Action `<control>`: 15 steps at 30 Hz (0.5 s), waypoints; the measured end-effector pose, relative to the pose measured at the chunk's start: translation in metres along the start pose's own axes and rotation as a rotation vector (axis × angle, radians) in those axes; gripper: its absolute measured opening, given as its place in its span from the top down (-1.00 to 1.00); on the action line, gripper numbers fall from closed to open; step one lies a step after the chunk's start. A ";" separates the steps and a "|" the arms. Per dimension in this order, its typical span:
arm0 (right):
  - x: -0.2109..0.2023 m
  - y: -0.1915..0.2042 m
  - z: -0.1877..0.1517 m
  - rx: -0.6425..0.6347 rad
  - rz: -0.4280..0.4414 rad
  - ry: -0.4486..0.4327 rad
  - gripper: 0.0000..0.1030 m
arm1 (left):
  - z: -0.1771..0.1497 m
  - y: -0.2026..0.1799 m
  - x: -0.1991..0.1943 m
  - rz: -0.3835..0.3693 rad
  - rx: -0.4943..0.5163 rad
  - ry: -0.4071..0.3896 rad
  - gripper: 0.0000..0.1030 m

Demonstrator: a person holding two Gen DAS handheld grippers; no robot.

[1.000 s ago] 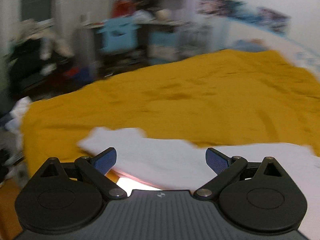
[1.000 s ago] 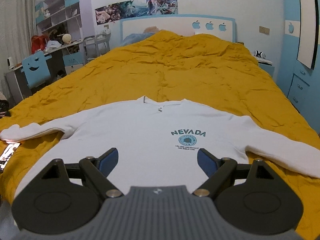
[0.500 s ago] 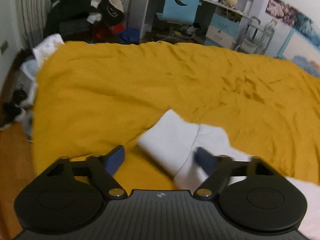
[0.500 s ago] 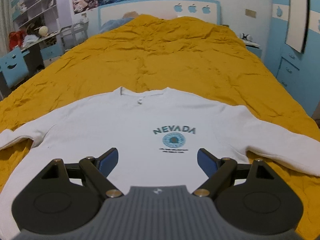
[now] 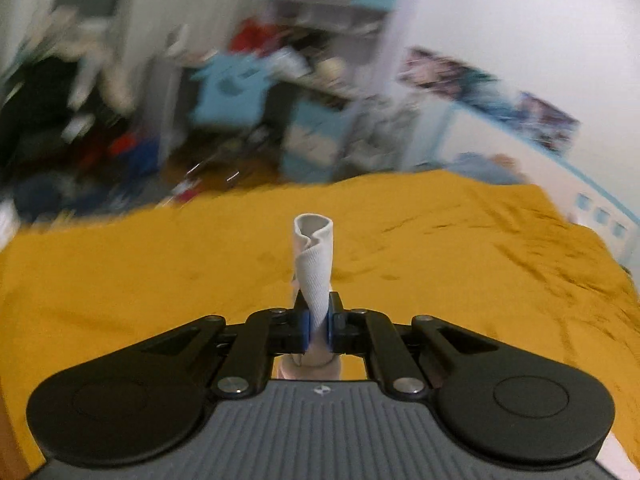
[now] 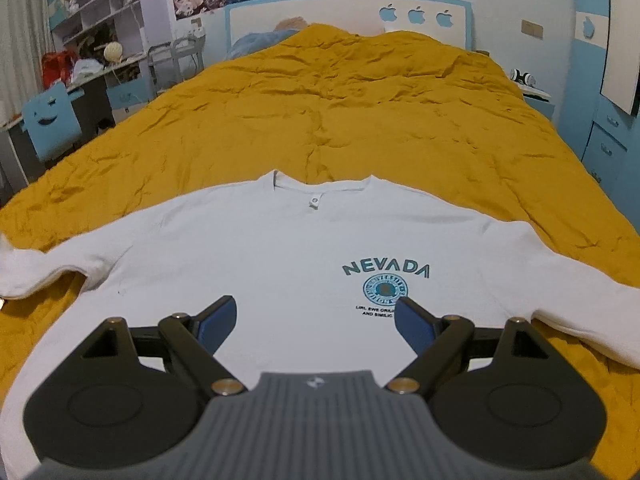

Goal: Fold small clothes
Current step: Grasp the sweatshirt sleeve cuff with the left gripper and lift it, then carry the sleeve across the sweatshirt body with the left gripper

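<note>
You see the white sweatshirt (image 6: 280, 264) spread flat, front up, on the yellow bed (image 6: 360, 100), directly ahead of and beneath your right tool (image 6: 316, 320). Its collar points away from that tool and a teal "NEVADA" print (image 6: 386, 270) sits just ahead of the right finger. Both sleeves stretch sideways. One ribbed cuff (image 5: 314, 264) stands upright, pinched in your left tool (image 5: 316, 326).

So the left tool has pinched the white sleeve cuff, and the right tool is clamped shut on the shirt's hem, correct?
Not quite. The left gripper has just closed on the white sleeve cuff, but the right wrist view shows the right gripper open above the shirt, gripping nothing.
</note>
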State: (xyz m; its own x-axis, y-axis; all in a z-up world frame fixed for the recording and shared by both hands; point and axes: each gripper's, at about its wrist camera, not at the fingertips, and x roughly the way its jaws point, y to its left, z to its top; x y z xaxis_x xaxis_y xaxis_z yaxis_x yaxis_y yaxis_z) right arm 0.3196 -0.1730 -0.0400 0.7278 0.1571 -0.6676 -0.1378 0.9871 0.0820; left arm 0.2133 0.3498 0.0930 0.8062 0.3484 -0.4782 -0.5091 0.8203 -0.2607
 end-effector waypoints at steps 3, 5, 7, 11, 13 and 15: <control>-0.005 -0.011 0.000 0.024 0.003 -0.015 -0.59 | 0.021 -0.066 -0.013 -0.089 0.098 -0.031 0.85; -0.007 -0.022 0.001 0.049 0.006 -0.011 -0.59 | 0.030 -0.110 -0.020 -0.137 0.157 -0.052 0.85; -0.011 -0.033 0.002 0.070 0.000 -0.016 -0.59 | 0.037 -0.157 -0.029 -0.209 0.195 -0.065 0.85; -0.022 -0.057 0.000 0.082 -0.006 -0.049 -0.59 | 0.039 -0.236 -0.044 -0.361 0.233 -0.078 0.85; -0.021 -0.069 -0.001 0.071 -0.027 -0.049 -0.59 | 0.033 -0.271 -0.051 -0.422 0.265 -0.086 0.85; -0.017 -0.084 -0.003 0.075 -0.061 -0.028 -0.59 | 0.023 -0.300 -0.055 -0.483 0.287 -0.078 0.85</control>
State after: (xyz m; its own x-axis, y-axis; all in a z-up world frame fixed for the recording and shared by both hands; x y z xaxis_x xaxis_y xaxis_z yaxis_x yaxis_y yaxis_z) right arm 0.3166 -0.2586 -0.0376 0.7521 0.0967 -0.6519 -0.0432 0.9943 0.0977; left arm 0.3285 0.0950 0.2173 0.9527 -0.0730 -0.2950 0.0161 0.9815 -0.1908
